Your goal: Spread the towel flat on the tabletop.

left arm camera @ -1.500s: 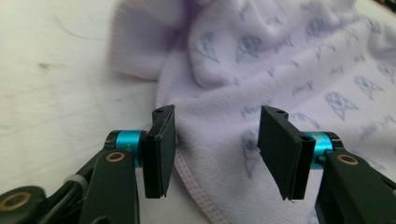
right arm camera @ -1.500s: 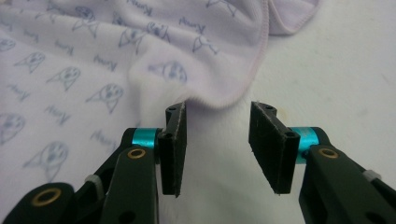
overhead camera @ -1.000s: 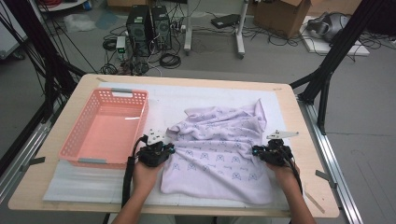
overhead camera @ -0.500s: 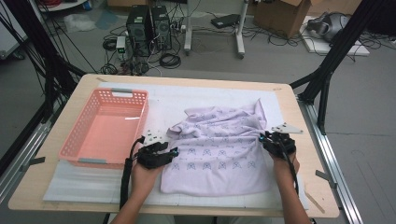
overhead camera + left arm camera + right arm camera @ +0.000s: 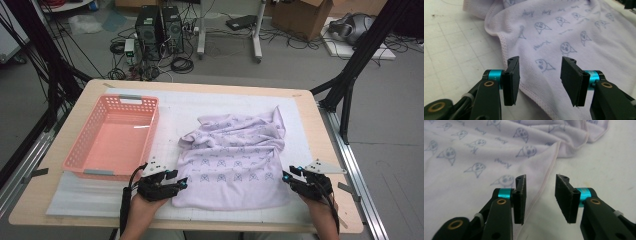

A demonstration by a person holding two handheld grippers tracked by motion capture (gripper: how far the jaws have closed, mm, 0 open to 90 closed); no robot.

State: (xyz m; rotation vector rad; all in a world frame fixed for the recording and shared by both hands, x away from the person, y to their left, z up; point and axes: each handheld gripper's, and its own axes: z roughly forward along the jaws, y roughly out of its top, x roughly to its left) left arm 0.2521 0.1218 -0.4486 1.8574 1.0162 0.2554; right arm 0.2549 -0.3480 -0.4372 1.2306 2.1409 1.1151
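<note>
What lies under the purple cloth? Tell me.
The cloth lies on a white mat that covers the wooden table; the mat shows all around it. Whatever might lie beneath its folds is hidden.

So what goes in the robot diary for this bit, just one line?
stage: cloth spread on mat | left gripper: open at cloth left hem | right gripper: open at right hem | basket: empty

On the surface (image 5: 320, 150) lies a mat (image 5: 200, 102), and on the mat a basket (image 5: 114, 137) at the left and a cloth (image 5: 232, 160) to its right, apart from it. The left tool (image 5: 181, 183) sits at the cloth's near left corner, the right tool (image 5: 286, 176) at its near right corner. Behind the surface, on the floor, stand computer towers (image 5: 160, 27) and a box (image 5: 300, 15).
</note>
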